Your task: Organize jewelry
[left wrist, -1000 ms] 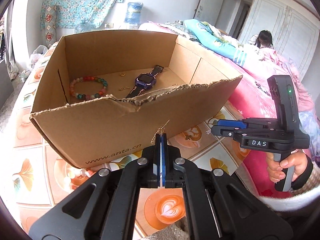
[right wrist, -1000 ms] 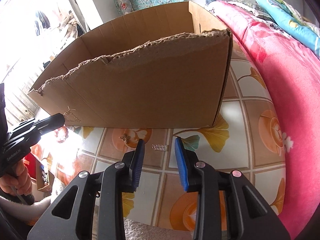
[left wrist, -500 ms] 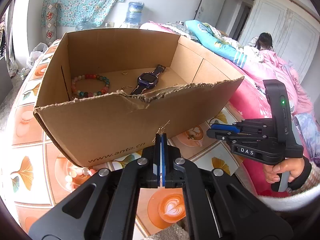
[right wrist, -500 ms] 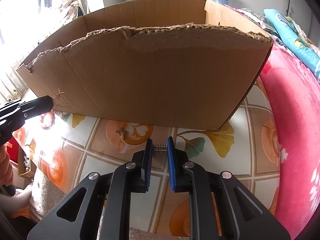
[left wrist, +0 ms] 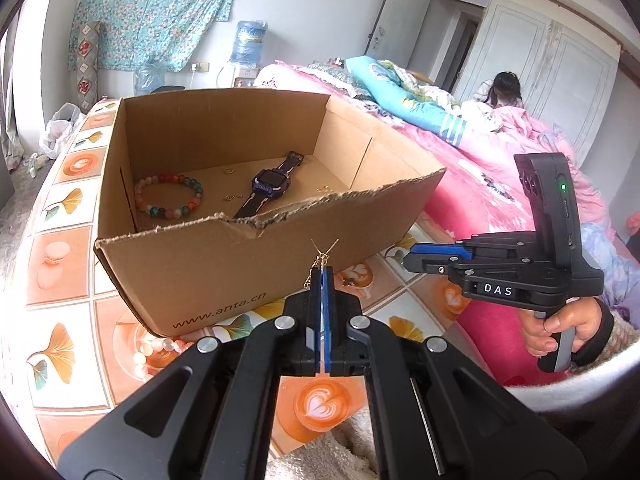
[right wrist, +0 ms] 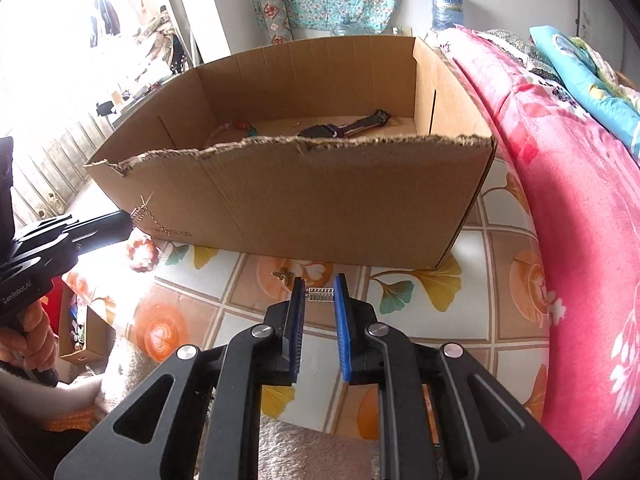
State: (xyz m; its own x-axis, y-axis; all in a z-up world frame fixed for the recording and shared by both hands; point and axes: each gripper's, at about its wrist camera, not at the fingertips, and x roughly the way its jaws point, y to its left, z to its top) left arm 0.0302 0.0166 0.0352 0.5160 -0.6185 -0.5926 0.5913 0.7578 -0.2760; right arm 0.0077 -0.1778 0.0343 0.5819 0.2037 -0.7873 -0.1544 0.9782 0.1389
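My left gripper (left wrist: 322,270) is shut on a thin gold chain piece (left wrist: 320,258) and holds it in front of the cardboard box (left wrist: 224,272); it also shows in the right wrist view (right wrist: 130,216). My right gripper (right wrist: 319,294) is shut on a small silver clasp piece (right wrist: 320,294), held across its fingertips above the tiled tabletop. It also shows in the left wrist view (left wrist: 408,258). Inside the box lie a coloured bead bracelet (left wrist: 168,196), a dark smartwatch (left wrist: 268,184) and small gold bits. A small butterfly charm (right wrist: 285,275) lies on the table by the box.
A pale pink bead bracelet (left wrist: 160,350) lies on the table by the box's left front corner. A pink bed (right wrist: 580,208) runs along the right side. A person (left wrist: 506,90) sits at the far right. A small carton (right wrist: 84,332) stands below the table's left edge.
My right gripper has closed on the silver clasp piece and risen, so the box interior is now in its view. My left gripper has risen a little with the chain.
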